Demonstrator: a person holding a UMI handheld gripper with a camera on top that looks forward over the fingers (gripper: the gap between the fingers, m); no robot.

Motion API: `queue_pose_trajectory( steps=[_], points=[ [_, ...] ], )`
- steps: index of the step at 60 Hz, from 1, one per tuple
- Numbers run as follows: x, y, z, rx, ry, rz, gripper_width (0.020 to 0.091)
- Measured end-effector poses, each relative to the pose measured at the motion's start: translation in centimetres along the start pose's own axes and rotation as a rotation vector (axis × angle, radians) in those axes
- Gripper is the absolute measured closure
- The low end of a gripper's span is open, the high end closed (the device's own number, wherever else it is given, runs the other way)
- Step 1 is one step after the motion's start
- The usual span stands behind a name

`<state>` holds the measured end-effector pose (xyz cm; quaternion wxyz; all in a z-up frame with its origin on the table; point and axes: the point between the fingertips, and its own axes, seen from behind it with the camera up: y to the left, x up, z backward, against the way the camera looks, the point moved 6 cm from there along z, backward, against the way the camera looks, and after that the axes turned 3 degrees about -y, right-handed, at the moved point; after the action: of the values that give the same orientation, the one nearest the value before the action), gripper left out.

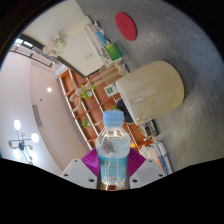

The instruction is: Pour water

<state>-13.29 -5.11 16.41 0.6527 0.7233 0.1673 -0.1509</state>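
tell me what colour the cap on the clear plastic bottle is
Light blue cap, seen best in the gripper view.

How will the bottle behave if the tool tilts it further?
The bottle sits between the tool's pads, apparently gripped. It looks like thin clear plastic, so it may dent under pressure. It seems fairly full, so probably heavy for its size. Its cap looks on, so nothing should spill yet.
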Motion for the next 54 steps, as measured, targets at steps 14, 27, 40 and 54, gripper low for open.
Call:
queue_pose_trajectory(
  steps=[14, 27, 40, 54],
  points=[
    [-0.4, -1.0, 0.3, -0.047, 0.021, 0.083, 0.0784],
    [-3.2, 2.8, -0.6, -0.037, 0.133, 0.597, 0.0782],
    [-1.2, 8.1, -2.1, -0.151, 0.113, 1.491, 0.0761],
    [8.3, 11.4, -1.8, -0.418, -0.154, 2.028, 0.0762]
  ],
)
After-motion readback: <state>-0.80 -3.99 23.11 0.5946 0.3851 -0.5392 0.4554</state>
